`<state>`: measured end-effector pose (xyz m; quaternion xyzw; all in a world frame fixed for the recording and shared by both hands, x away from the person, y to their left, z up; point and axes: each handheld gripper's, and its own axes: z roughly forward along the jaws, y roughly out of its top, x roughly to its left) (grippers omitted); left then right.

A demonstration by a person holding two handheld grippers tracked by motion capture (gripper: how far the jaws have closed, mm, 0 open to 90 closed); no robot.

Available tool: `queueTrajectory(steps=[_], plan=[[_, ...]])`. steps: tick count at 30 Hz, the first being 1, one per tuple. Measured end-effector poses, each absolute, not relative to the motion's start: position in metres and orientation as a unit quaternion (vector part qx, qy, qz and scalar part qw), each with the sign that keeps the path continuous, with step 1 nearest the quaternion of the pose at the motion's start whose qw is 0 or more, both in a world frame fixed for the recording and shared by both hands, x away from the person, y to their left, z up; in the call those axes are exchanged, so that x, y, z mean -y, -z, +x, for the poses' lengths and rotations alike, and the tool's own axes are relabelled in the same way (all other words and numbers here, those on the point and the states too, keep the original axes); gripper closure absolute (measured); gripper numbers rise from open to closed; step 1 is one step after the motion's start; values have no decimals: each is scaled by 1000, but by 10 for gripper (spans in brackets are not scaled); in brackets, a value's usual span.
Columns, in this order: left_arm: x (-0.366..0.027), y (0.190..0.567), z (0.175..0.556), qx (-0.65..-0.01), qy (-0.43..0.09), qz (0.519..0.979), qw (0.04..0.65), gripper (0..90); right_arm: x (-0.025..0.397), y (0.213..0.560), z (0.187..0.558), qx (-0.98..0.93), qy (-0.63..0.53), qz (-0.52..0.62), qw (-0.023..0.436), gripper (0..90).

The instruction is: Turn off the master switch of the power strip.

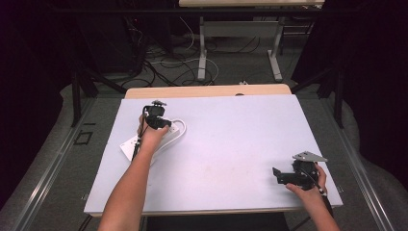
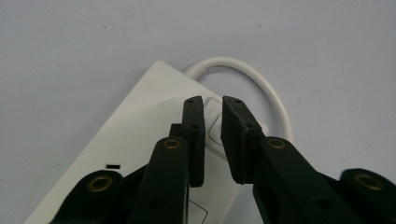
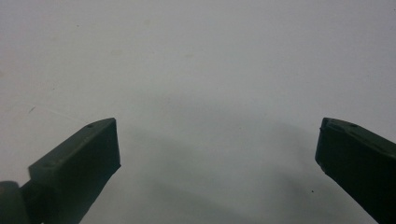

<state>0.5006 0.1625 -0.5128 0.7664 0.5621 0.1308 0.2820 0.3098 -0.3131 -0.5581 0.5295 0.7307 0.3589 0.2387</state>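
Observation:
A white power strip [image 1: 128, 144] [image 2: 140, 116] lies at the table's left side, its white cable [image 1: 181, 126] [image 2: 261, 84] looping off its far end. My left gripper [image 1: 160, 125] [image 2: 212, 105] points down at that end, jaws nearly together with a thin gap and nothing held. Its tips sit right over a square rocker switch [image 2: 214, 131]; I cannot tell whether they touch it. My right gripper [image 1: 278, 175] [image 3: 217, 140] rests low near the front right corner, jaws wide open over bare table surface.
The pale grey table top [image 1: 231, 139] stretches between the two hands. Beyond its far edge are a second desk's legs [image 1: 202, 53] and tangled floor cables [image 1: 163, 67]. Dark curtains stand at both sides.

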Motion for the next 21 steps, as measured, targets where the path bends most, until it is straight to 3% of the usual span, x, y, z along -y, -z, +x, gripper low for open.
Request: queueTrajectory(steps=[21], plan=[[-157, 508, 495, -544, -144, 776, 285, 477, 313, 557, 309, -726, -362, 531, 244, 0]])
